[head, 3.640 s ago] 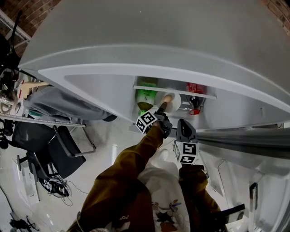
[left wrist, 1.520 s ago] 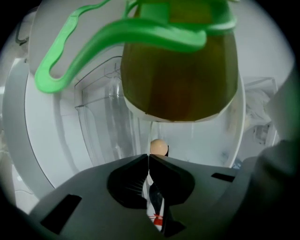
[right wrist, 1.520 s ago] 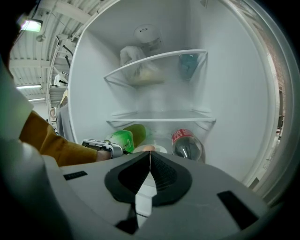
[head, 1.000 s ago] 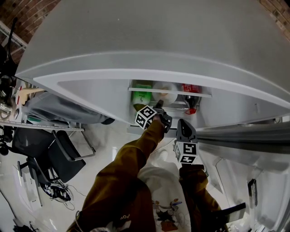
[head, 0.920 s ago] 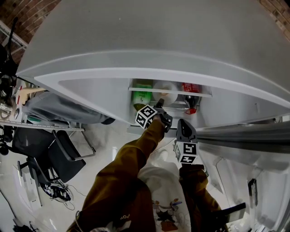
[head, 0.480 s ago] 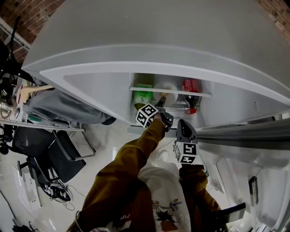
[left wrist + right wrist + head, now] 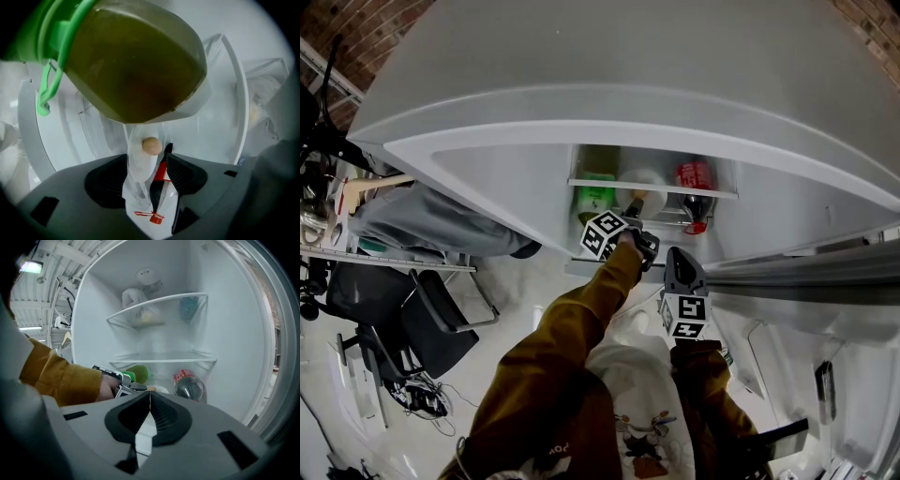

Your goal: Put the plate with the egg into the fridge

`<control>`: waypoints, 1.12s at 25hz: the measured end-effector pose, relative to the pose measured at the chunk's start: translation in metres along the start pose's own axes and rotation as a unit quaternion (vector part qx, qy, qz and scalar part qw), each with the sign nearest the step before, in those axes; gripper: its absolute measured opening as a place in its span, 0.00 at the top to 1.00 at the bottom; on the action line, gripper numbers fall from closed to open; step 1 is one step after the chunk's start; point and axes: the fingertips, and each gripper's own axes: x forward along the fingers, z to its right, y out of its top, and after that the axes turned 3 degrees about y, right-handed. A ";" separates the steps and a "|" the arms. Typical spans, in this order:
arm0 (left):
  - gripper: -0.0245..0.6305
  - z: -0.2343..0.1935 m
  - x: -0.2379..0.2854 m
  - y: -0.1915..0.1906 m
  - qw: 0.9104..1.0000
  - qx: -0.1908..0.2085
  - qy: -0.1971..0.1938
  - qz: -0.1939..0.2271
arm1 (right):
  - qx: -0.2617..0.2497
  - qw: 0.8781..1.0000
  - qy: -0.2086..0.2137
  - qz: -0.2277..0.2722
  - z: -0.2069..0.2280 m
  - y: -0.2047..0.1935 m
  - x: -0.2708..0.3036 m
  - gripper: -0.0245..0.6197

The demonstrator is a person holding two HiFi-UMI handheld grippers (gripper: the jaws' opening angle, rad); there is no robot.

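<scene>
The white plate [image 7: 138,171] with the tan egg [image 7: 151,146] rests on a fridge shelf [image 7: 654,188], between a green-capped bottle [image 7: 136,65] and a red-labelled cola bottle [image 7: 189,386]. My left gripper [image 7: 147,157] reaches into the fridge at the plate's near rim. Its jaws have just been opening and now stand apart on either side of the rim without pressing it. In the head view the left gripper [image 7: 634,205] is at the shelf front. My right gripper [image 7: 150,395] hangs back outside the fridge, shut with nothing in it.
The fridge door [image 7: 581,141] stands open at the left. Upper glass shelves [image 7: 159,303] hold white bags [image 7: 138,310] and a blue item [image 7: 190,307]. A black chair [image 7: 403,319] and a cluttered rack [image 7: 337,216] stand on the floor at the left.
The plate with the egg went from in front of the shelf onto it, between the two bottles. The left gripper stays at its rim. The right gripper has not moved.
</scene>
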 end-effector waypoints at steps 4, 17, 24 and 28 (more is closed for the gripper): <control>0.58 -0.001 0.000 -0.001 1.000 -0.005 -0.005 -0.001 | 0.001 1.000 -0.001 0.001 0.002 0.000 -0.001 0.95; 0.58 0.004 -0.008 -0.008 0.999 -0.016 -0.028 -0.006 | -0.002 1.000 0.000 0.001 -0.001 -0.002 -0.003 0.95; 0.58 0.006 -0.004 -0.002 0.999 -0.010 -0.032 -0.005 | 0.004 1.000 0.000 0.004 -0.001 0.001 -0.006 0.95; 0.58 0.008 -0.003 0.000 0.999 -0.004 -0.037 -0.006 | 0.002 1.000 -0.005 0.000 0.003 -0.004 -0.007 0.95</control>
